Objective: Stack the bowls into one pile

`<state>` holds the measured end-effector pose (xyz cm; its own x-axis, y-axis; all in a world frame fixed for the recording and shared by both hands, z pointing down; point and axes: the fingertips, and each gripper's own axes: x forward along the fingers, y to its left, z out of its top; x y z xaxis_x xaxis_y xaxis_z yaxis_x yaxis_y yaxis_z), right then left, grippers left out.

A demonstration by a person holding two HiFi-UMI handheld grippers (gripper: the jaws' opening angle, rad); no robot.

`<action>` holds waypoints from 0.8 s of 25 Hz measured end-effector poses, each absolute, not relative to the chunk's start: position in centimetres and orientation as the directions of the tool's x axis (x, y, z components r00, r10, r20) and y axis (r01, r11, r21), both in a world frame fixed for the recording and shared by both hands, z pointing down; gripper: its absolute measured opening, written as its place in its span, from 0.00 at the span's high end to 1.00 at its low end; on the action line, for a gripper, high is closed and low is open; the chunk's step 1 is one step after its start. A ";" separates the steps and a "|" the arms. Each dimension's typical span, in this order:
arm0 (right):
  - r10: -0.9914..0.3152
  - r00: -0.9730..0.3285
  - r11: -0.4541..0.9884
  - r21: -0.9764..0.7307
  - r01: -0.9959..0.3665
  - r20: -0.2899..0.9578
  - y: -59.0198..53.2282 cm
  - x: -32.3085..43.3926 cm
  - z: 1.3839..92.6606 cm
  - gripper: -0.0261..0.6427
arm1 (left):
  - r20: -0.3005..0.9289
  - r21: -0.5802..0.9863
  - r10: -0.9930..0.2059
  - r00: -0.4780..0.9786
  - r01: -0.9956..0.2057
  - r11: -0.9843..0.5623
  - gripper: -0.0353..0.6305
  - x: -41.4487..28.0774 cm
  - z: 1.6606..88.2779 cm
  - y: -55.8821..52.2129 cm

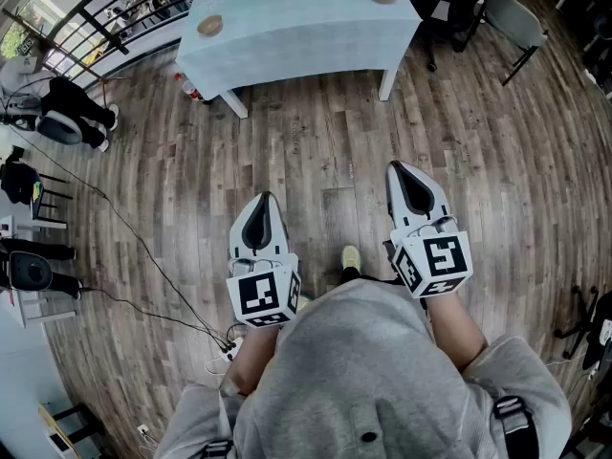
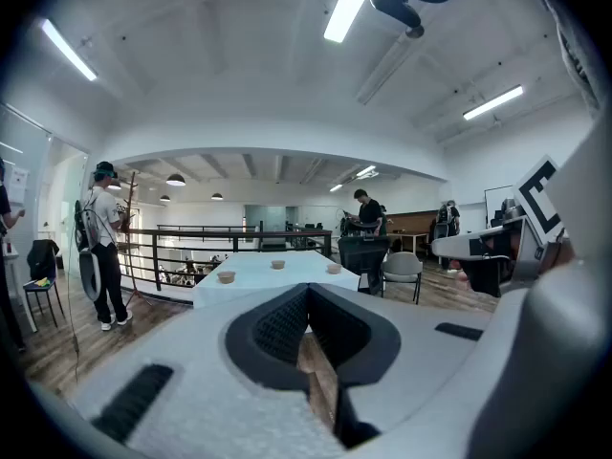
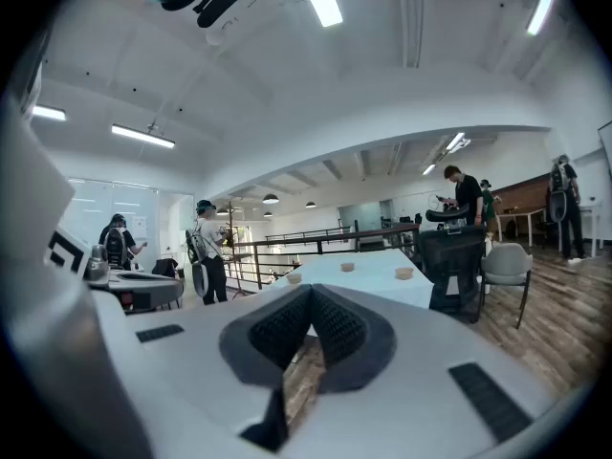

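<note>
Bowls, three, sit apart on the table at the head view's top, with open wood floor before the left gripper and right gripper. Left gripper view: jaws pressed together, empty, table edge ahead. Right gripper view: jaws together too, nothing pinched.

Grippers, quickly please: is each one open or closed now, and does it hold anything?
Left gripper: closed, holding nothing.
Right gripper: closed, holding nothing.
</note>
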<state>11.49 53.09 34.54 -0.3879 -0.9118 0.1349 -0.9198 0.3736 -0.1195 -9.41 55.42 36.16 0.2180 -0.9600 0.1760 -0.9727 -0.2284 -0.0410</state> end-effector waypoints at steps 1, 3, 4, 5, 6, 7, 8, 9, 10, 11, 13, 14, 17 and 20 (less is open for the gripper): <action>-0.911 -0.388 0.374 -0.118 -0.920 0.141 52.9 11.6 34.7 0.92 | 0.177 -0.038 -0.959 0.220 -0.972 -0.230 0.92 -9.2 36.1 55.3; -0.909 -0.388 0.372 -0.122 -0.920 0.153 52.7 11.8 35.1 0.92 | 0.178 -0.036 -0.959 0.223 -0.972 -0.232 0.92 -8.9 36.0 55.1; -0.908 -0.389 0.371 -0.132 -0.919 0.159 52.6 12.0 35.4 0.92 | 0.177 -0.038 -0.959 0.223 -0.972 -0.233 0.92 -8.7 36.0 55.0; -0.906 -0.390 0.369 -0.147 -0.918 0.162 52.4 12.2 35.5 0.92 | 0.175 -0.042 -0.959 0.222 -0.972 -0.233 0.92 -8.6 35.9 54.9; -0.905 -0.393 0.368 -0.161 -0.916 0.165 52.3 12.3 35.7 0.92 | 0.174 -0.045 -0.959 0.222 -0.972 -0.233 0.92 -8.5 35.8 54.8; -0.903 -0.396 0.370 -0.166 -0.914 0.166 52.2 12.5 35.8 0.92 | 0.173 -0.045 -0.960 0.220 -0.972 -0.231 0.92 -8.4 35.6 54.6; -0.902 -0.399 0.374 -0.162 -0.913 0.165 52.0 12.5 35.9 0.92 | 0.172 -0.046 -0.961 0.217 -0.973 -0.228 0.92 -8.4 35.6 54.5; -0.901 -0.401 0.379 -0.151 -0.913 0.164 51.7 12.6 35.9 0.92 | 0.170 -0.046 -0.962 0.213 -0.974 -0.224 0.92 -8.5 35.5 54.3; -0.901 -0.403 0.383 -0.141 -0.913 0.162 51.5 12.6 35.9 0.92 | 0.168 -0.045 -0.963 0.209 -0.975 -0.219 0.92 -8.6 35.5 54.2; -0.899 -0.406 0.387 -0.137 -0.912 0.163 51.2 12.6 35.9 0.92 | 0.169 -0.045 -0.964 0.204 -0.976 -0.215 0.92 -8.6 35.6 54.0; -0.894 -0.416 0.394 -0.150 -0.907 0.168 50.8 12.7 36.2 0.92 | 0.174 -0.047 -0.965 0.197 -0.977 -0.208 0.92 -8.6 35.8 53.7; -0.891 -0.422 0.398 -0.159 -0.904 0.170 50.6 12.8 36.4 0.92 | 0.174 -0.051 -0.966 0.193 -0.978 -0.204 0.92 -8.6 35.8 53.6; -0.888 -0.428 0.404 -0.162 -0.901 0.169 50.1 13.3 36.7 0.92 | 0.174 -0.053 -0.967 0.188 -0.978 -0.200 0.92 -8.2 35.9 53.1; -0.888 -0.429 0.404 -0.163 -0.900 0.164 49.7 13.8 36.7 0.92 | 0.177 -0.058 -0.965 0.194 -0.977 -0.207 0.92 -7.4 35.9 52.9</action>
<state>13.76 49.70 36.74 -0.4286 -0.8884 0.1644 -0.9001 0.4041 -0.1628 -7.40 52.87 35.95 0.1940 -0.9650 0.1766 -0.9766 -0.2070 -0.0580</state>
